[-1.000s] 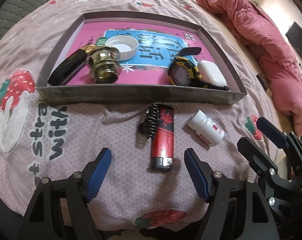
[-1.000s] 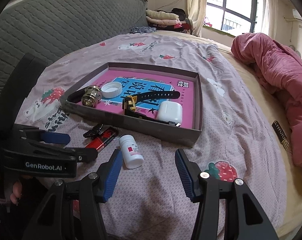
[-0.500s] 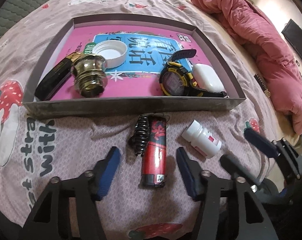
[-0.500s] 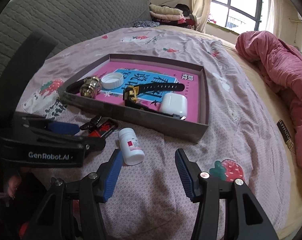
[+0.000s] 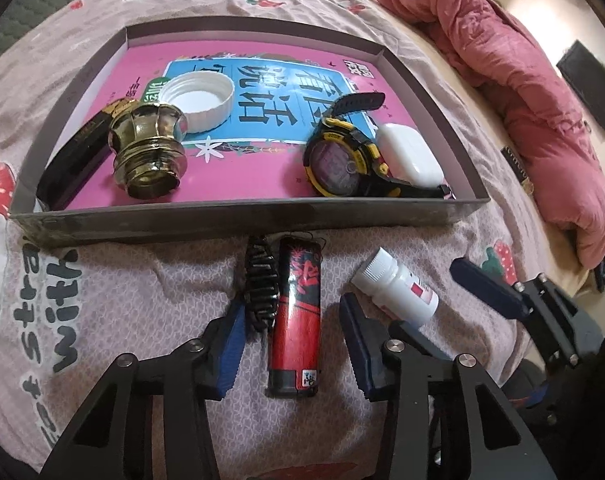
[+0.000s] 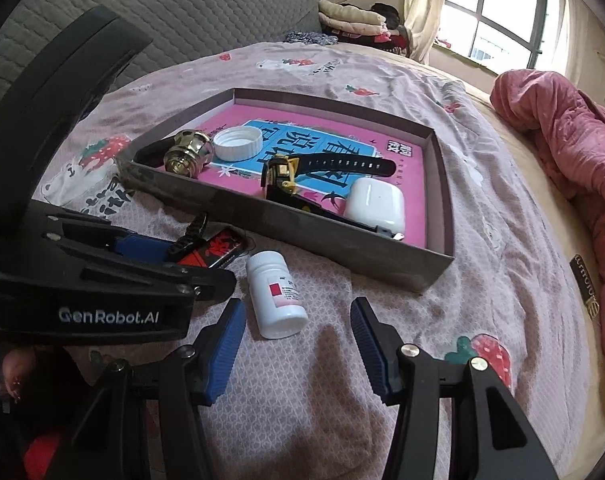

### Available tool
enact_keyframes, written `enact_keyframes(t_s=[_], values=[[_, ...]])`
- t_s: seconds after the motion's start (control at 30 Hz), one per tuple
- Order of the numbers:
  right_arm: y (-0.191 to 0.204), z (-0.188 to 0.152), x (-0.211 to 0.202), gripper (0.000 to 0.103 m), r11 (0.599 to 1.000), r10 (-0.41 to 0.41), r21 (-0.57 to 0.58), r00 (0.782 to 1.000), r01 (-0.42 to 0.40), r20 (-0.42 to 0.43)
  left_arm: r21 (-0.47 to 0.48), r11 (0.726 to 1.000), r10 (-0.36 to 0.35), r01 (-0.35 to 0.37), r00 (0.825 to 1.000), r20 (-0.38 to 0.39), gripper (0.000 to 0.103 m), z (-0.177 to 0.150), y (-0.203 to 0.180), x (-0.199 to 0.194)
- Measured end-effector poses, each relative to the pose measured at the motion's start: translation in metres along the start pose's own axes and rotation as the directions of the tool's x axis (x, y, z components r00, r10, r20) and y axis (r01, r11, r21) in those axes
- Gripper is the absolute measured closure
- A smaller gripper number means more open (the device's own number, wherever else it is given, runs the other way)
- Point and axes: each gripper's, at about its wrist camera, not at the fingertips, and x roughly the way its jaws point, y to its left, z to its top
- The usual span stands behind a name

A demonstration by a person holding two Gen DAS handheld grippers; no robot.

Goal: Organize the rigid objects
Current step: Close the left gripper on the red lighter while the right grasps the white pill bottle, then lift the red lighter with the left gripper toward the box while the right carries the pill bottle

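While the red lighter (image 5: 296, 318) lies flat on the bedspread (image 5: 134, 300), just in front of the near wall of the tray (image 5: 238, 220), its long axis runs straight away from the left gripper (image 5: 292, 336), towards that wall. This is the relation that matters: the lighter sits lengthwise between the two blue pads, so the jaws meet its long sides and not its ends. The left jaws are closing now, with the lighter between them, but I still see a gap on each side and the pads do not press it yet. A black claw hair clip (image 5: 261, 284) lies just beside the lighter on its left, almost parallel, and its near end is very close to the left pad; I think it may be caught together with the lighter if the pad comes in as it stands.

To the right of the lighter, a white pill bottle (image 6: 276, 294) lies on its side, with its cap pointing towards the tray. The right gripper (image 6: 298, 344) is the nearer one to it. Its jaws are spread and hold nothing; the bottle's bottom is just ahead of the left pad, a little off the middle of the gap, so this hand needs a small shift sideways before it can take it.
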Motion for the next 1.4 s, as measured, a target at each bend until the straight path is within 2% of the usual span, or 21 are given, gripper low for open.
enact_keyframes(t_s=[0.2,0.53,0.7,0.77,0.93,1.07,1.4], values=[[0.0,0.003,0.013,0.049,1.0,0.006,-0.015,1.0,-0.006,-0.011,0.015,1.0,0.0,-0.001,1.0,0.002,0.06,0.002,0.001,0.002],[-0.001,0.006,0.028,0.049,0.999,0.026,-0.025,1.0,-0.027,-0.017,0.066,0.997,0.044,-0.044,0.999,-0.009,0.061,0.004,-0.009,0.01],[0.0,0.005,0.033,0.049,0.998,0.036,-0.051,0.999,-0.036,-0.009,0.059,0.997,0.052,-0.051,0.999,-0.015,0.061,0.005,-0.008,0.011],[-0.001,0.005,0.033,0.052,0.998,0.046,-0.052,0.999,-0.047,-0.006,0.066,0.996,0.061,-0.06,0.998,-0.016,0.061,0.006,-0.01,0.012],[-0.004,0.004,0.031,0.072,0.996,0.071,-0.055,0.997,-0.071,-0.006,0.066,0.995,0.08,-0.079,0.997,-0.018,0.06,0.008,-0.013,0.016],[-0.014,0.002,0.03,0.073,0.995,0.102,-0.013,0.995,-0.102,-0.003,0.07,0.993,0.094,-0.093,0.995,-0.017,0.06,0.007,-0.015,0.017],[-0.041,0.0,0.026,0.076,0.99,0.103,0.098,0.995,-0.103,0.008,0.095,0.987,0.135,-0.132,0.991,-0.018,0.06,0.006,-0.02,0.019]])
